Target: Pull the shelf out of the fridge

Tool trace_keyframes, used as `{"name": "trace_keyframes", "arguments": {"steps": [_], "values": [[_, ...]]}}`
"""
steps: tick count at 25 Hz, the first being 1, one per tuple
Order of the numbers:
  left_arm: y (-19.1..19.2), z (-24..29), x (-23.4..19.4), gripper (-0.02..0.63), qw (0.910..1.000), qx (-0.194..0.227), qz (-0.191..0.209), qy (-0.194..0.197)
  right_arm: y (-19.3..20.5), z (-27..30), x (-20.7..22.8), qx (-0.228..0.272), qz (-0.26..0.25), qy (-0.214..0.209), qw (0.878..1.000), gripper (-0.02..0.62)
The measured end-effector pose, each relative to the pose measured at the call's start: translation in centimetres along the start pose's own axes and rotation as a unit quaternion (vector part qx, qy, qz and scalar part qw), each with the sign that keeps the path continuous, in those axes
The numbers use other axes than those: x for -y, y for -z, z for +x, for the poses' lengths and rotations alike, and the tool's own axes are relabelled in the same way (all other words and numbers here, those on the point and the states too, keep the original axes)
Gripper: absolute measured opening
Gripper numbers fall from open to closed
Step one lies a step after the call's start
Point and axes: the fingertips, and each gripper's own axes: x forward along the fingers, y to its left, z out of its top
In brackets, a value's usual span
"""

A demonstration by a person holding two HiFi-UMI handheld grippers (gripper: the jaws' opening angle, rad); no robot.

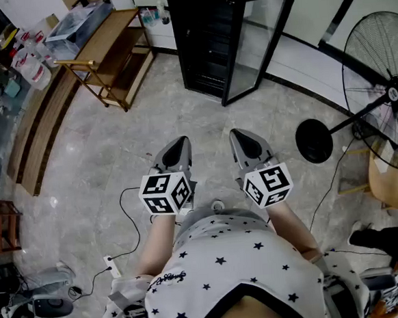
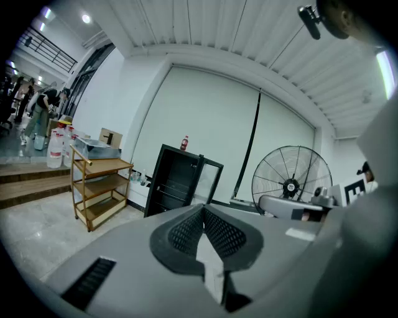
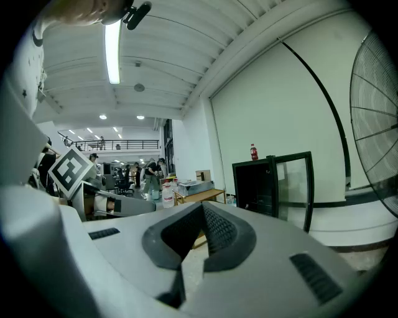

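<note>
While the person (image 1: pixel 225 276) stands on the tiled floor (image 1: pixel 116 148) well back from the fridge (image 1: pixel 206 37), both grippers are held side by side in front of the waist, pointing roughly level toward it. The left gripper (image 1: pixel 179 147) is clenched: in the left gripper view its two dark ribbed pads (image 2: pixel 186 233) meet at the tips, with nothing between them and only floor showing through the small gap further back. The right gripper (image 1: pixel 242 139) looks the same in the right gripper view, its pads (image 3: pixel 217 231) touching at the tips and empty. Neither gripper touches anything.

The fridge is a black cabinet standing against the wall, its glass door (image 1: pixel 258 40) swung open to the right. The shelf (image 2: pixel 166 194) sits inside the dark interior, showing only as faint pale lines. A red-capped bottle (image 2: pixel 185 143) stands on the fridge top. A wooden cart (image 1: pixel 112 52) stands left of the fridge, and a large floor fan (image 1: pixel 386 99) stands to its right.
</note>
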Motion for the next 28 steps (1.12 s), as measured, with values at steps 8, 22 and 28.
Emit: {"name": "trace_keyframes", "arguments": {"steps": [8, 22, 28], "values": [[0.0, -0.1, 0.4, 0.014, 0.9998, 0.016, -0.014, -0.001, 0.1, -0.3, 0.3, -0.001, -0.008, -0.001, 1.0, -0.008], [0.2, -0.3, 1.2, 0.014, 0.9997, 0.018, 0.004, -0.018, 0.4, -0.7, 0.4, 0.0, 0.009, -0.021, 1.0, -0.006], [0.7, -0.5, 0.7, 0.014, 0.9995, 0.011, -0.007, -0.03, 1.1, -0.5, 0.0, -0.01, 0.012, -0.026, 1.0, -0.006]]}}
